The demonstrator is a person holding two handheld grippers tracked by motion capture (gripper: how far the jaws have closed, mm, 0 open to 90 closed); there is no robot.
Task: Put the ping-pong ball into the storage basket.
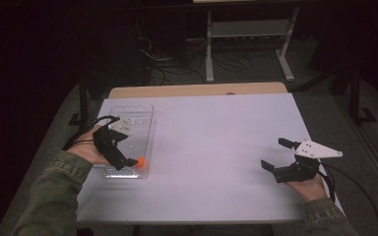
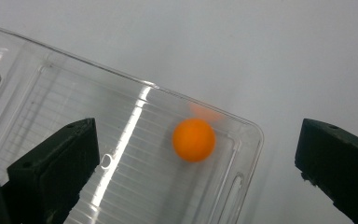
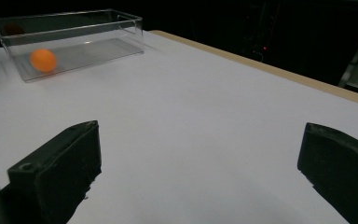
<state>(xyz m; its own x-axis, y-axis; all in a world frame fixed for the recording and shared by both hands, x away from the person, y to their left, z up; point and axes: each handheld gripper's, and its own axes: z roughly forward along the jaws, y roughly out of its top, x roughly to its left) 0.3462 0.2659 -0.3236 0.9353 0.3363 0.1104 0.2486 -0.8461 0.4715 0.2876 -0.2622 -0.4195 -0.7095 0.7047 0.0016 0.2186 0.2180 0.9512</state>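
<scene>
The left tongs (image 1: 126,162) hang over the near end of a clear plastic bin (image 1: 142,114) at the left of the white desk (image 1: 216,137), jaws apart, just beside an orange ball (image 1: 141,161) inside the bin. The right tongs (image 1: 275,155) rest near the desk's right edge, jaws apart, well apart from the bin.

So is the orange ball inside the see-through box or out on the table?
Inside. The orange ball lies on the floor of the clear box, near one end wall, with the box's rim all around it.
</scene>
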